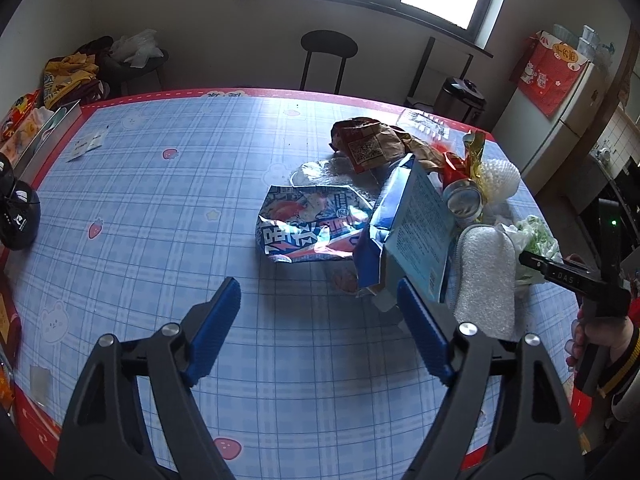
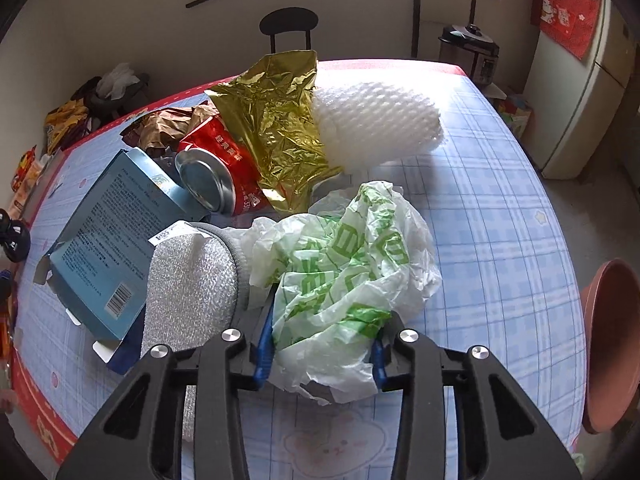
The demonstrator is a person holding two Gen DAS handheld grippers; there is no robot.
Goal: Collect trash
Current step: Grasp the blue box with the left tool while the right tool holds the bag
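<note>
Plastic bag (image 2: 344, 280) clenched in right gripper (image 2: 322, 354), left gripper (image 1: 320, 332) released; bag best lifted straight, grip kept firm.

Left gripper (image 1: 320, 320): jaws wide apart, blue pads facing each other, nothing between them, tips angled down toward counter (image 1: 160, 200). Black linkage arms fill lower part of left wrist view, from 7 to 5 o'clock.

Right gripper (image 2: 322, 344): jaws drawn close, blue pads pressing both sides of bag (image 2: 344, 272), tips angled down. In left wrist view, right gripper body at 3 o'clock, gripped by person's hand (image 1: 600, 336), fingers wrapped round handle, dark cuff with yellow stripes below.
</note>
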